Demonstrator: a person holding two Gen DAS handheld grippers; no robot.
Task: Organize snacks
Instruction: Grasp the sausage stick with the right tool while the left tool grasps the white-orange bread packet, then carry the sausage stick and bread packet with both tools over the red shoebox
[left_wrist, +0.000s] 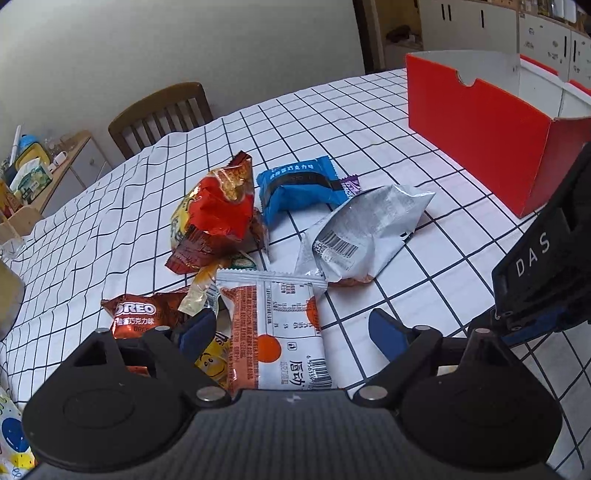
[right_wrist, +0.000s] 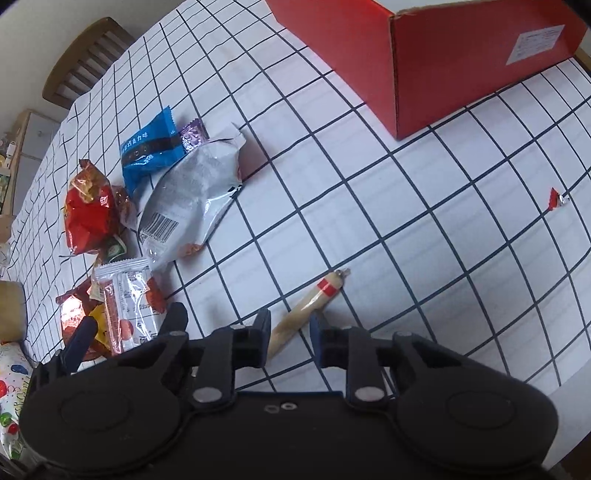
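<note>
- My right claw (right_wrist: 288, 332) points steeply down at the table, its blue pads narrowed around a pale sausage stick (right_wrist: 308, 308) with a red band near its far end. I can see slim gaps on both sides of the stick, so I read this claw as released, not yet pinching.
- The stick lies flat on the checked tablecloth (right_wrist: 406, 221), slanting away from the claw, well apart from the main snack pile.
- My left claw (left_wrist: 291, 328) stands wide, with a white-and-orange packet (left_wrist: 280, 325) lying between its fingers; the pads do not press it, so this claw is released too.
- The left finger sits against a brown Oreo packet (left_wrist: 140, 314) and a yellow packet (left_wrist: 212, 360), both partly under the white-and-orange one.
- Farther off in the pile I see a crumpled red bag (left_wrist: 218, 210), a blue packet (left_wrist: 295, 184) with a small purple wrapper (left_wrist: 351, 186) touching its right end, and a silver bag (left_wrist: 365, 236) lying barcode up.
- A red cardboard box (left_wrist: 480, 125), open at the top, stands on the cloth to the right of the pile.
- A tiny red wrapper scrap (right_wrist: 554, 197) lies alone far to the right.
- A wooden chair (left_wrist: 162, 114) stands at the far table edge.
</note>
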